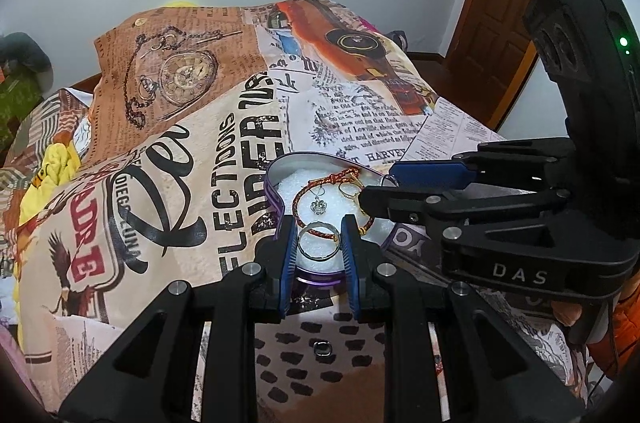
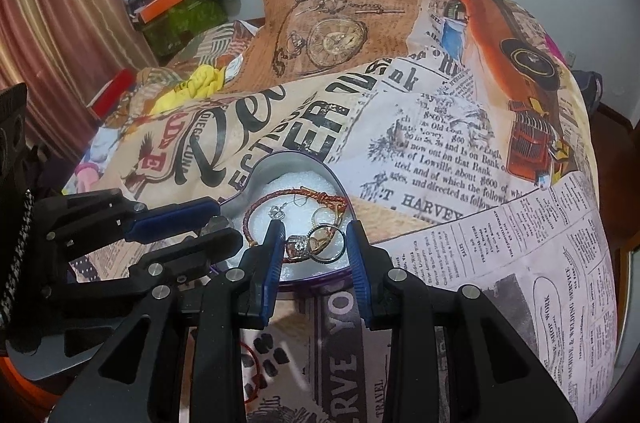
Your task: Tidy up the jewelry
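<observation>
Hovering open-jawed and empty over the purple heart-shaped tin [image 1: 276, 201], the left gripper [image 1: 319, 245] and right gripper [image 2: 316, 251] risk snagging the braided red bracelet [image 1: 308, 191] and flicking the plain silver ring [image 1: 319, 240], between the left fingers, onto the bedspread [image 1: 180, 183].

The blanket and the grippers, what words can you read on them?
"DAS": on the right gripper.
"HARVEY": on the newspaper-print blanket.
"SERVE YOU": partly hidden, on the blanket by the heart-shaped tin.
"TRAVEL": blanket's near edge.
The blanket's small newsprint columns are mostly too small to read.
</observation>
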Demonstrator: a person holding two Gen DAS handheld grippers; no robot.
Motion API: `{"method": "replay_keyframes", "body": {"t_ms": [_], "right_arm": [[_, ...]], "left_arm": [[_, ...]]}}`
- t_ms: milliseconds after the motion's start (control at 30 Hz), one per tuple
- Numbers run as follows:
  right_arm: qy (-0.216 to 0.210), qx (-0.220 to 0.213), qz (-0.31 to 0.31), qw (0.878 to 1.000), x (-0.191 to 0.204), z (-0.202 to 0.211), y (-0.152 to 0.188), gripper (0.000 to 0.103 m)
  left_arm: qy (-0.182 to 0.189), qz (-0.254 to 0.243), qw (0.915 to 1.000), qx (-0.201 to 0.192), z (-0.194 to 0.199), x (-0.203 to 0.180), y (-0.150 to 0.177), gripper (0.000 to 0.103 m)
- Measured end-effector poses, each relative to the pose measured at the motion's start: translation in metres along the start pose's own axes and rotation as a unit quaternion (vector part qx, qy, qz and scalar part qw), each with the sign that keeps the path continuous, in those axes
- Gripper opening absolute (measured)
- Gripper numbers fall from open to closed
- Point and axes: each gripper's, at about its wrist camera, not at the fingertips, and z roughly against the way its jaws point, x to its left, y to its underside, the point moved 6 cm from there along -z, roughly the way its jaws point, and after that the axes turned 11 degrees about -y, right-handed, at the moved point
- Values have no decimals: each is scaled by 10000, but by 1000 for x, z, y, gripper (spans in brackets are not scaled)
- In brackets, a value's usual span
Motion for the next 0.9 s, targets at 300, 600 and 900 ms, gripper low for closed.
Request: {"method": "replay_keyframes", "body": {"t_ms": [300,600,900], "right_arm": [[150,-165,95,9997,7,18,-5,35],[341,-346,265,9985,21,44,-6,35],[466,-463,367,9972,35,67,2,36]], "left_arm": [[-39,114,9999,11,13,5,-3,23],[-135,269,9994,-168,42,15,-9,28],[-256,350,9987,-268,71,22,-3,30]]}}
